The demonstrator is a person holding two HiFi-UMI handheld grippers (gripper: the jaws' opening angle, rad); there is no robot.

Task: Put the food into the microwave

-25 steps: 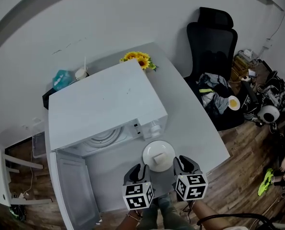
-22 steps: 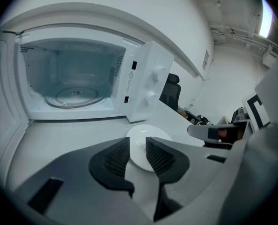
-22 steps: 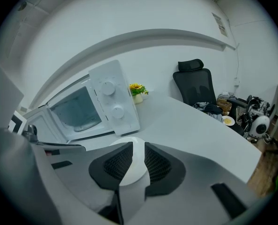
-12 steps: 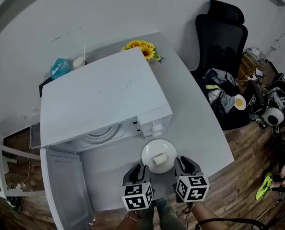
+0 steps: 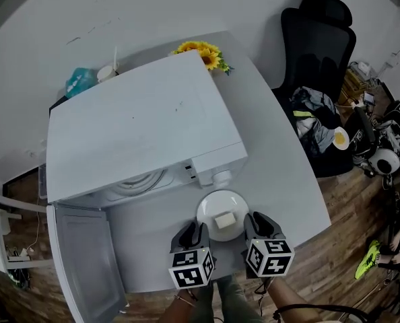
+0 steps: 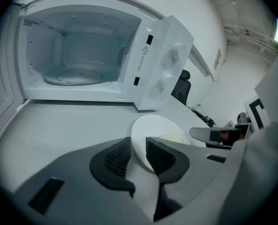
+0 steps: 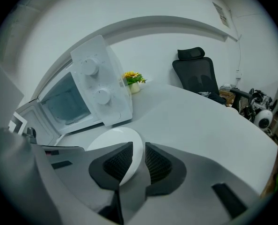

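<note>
A white plate (image 5: 221, 207) with a pale block of food (image 5: 223, 220) on it is in front of the microwave's control panel (image 5: 213, 173). My left gripper (image 5: 198, 233) is shut on the plate's near-left rim (image 6: 143, 135). On the near-right rim (image 7: 129, 146), my right gripper (image 5: 252, 226) is shut too. The white microwave (image 5: 139, 133) stands open, with its door (image 5: 85, 261) swung out to the left. Its cavity with the glass turntable (image 6: 76, 76) is empty. I cannot tell whether the plate rests on the table.
The grey table (image 5: 281, 180) ends close to the right of the plate. Sunflowers (image 5: 203, 51) stand behind the microwave, and a teal object (image 5: 79, 83) sits at its back left. A black office chair (image 5: 318, 39) and clutter are on the floor to the right.
Both grippers keep hold of the plate, which has edged slightly closer to the microwave front. The head view has swung, so the microwave looks larger and nearer.
</note>
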